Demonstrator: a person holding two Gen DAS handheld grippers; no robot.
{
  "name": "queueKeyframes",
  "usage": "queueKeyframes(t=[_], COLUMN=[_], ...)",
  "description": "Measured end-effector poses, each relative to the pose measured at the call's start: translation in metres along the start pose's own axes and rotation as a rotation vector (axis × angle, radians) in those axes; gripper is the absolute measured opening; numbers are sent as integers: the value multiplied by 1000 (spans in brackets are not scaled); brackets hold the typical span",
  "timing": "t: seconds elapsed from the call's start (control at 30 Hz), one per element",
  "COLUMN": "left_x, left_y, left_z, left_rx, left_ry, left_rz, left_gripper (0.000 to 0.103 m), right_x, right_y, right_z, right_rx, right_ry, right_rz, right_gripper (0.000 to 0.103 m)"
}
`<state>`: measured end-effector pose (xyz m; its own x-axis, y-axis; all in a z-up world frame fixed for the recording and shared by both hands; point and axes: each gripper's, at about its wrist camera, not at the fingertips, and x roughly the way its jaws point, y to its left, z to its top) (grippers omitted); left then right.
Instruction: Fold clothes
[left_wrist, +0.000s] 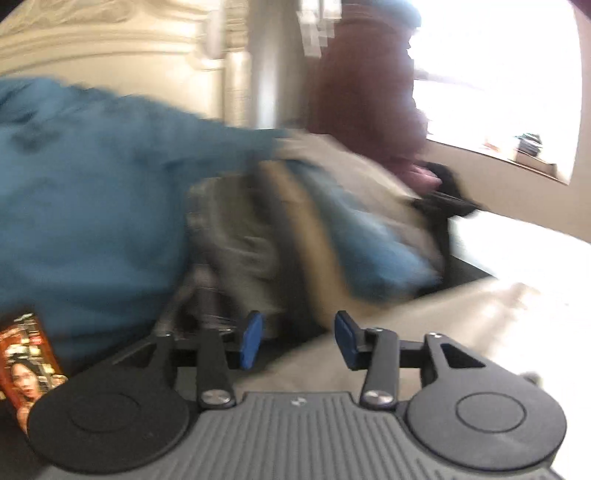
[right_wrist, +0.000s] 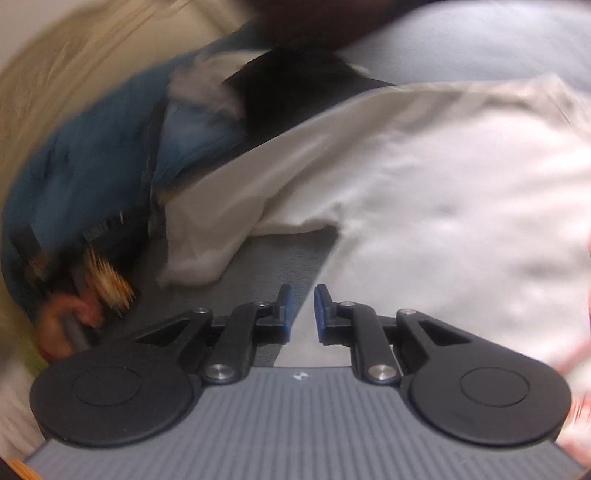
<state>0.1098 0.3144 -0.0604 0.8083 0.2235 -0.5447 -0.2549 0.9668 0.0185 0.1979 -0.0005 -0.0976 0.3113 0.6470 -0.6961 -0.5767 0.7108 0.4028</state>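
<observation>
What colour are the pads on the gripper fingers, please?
Blue pads on black fingers, clearest in the right wrist view.

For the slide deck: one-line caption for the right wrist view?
Right gripper, jaws slightly apart and empty, heads toward a rumpled white cloth garment beside a blurred blue fabric garment.

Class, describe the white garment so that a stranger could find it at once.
Start at the grey surface in the right wrist view. The white garment lies spread across it, right of the blue clothes. It alone is pale, plain and widest.
</observation>
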Motion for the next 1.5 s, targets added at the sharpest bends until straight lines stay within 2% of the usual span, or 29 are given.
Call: queueKeyframes(t=[0.07,0.17,0.23,0.33,0.4,0.47,0.53,0.6,0.63,0.67,0.77,0.83,0.9,0.97,1.0,1.1,1.2,1.23,1.27,1.3,1.37,1.5], left_x=[2,10,15,13,16,24,36,49,56,59,57,51,48,52,54,60,61,61,60,55,47,31], left_y=[-21,-40,-49,-64,-74,-83,-89,-91,-89,-86,-70,-60,-53,-53,-54,-60,-57,-56,-52,-47,-36,-9], left_z=[-9,-26,-34,-48,-57,-66,-72,-75,-75,-74,-64,-56,-49,-48,-47,-55,-57,-57,-56,-54,-49,-36], left_rx=[69,128,167,289,369,426,449,455,438,414,333,315,317,359,385,449,429,417,396,364,300,120], left_ry=[37,77,96,74,74,96,115,131,140,140,109,70,55,80,98,164,186,191,190,184,171,134], left_rz=[-56,-75,-87,-120,-136,-133,-95,-55,-41,-31,-18,0,6,-8,-18,-27,-16,-12,-15,-26,-47,-74], left_gripper=[48,47,47,47,48,49,46,31,16,7,6,6,6,6,6,18,30,39,50,52,54,58], right_x=[20,53,81,119,139,150,159,166,167,165,159,146,135,129,126,125,104,97,90,84,70,42], right_y=[38,89,109,120,120,118,115,113,112,110,107,103,99,96,95,89,74,70,65,60,51,32], right_z=[2,-12,-21,-24,-21,-17,-14,-10,-8,-5,-4,-2,0,2,4,4,10,12,14,15,19,26], right_rx=[-306,-785,-1003,-1154,-1187,-1190,-1191,-1182,-1169,-1155,-1122,-1096,-1085,-1082,-1081,-1027,-883,-835,-787,-738,-642,-449], right_ry=[-6,-54,-49,-13,4,6,5,-1,-7,-14,-21,-36,-50,-51,-51,-4,-15,-18,-22,-26,-33,-47], right_rz=[-78,-173,-226,-276,-298,-311,-323,-338,-342,-336,-305,-261,-214,-175,-156,-116,-74,-60,-46,-33,-6,48], right_gripper=[20,21,21,19,19,19,18,10,6,4,2,2,2,2,2,3,5,6,8,10,16,19])
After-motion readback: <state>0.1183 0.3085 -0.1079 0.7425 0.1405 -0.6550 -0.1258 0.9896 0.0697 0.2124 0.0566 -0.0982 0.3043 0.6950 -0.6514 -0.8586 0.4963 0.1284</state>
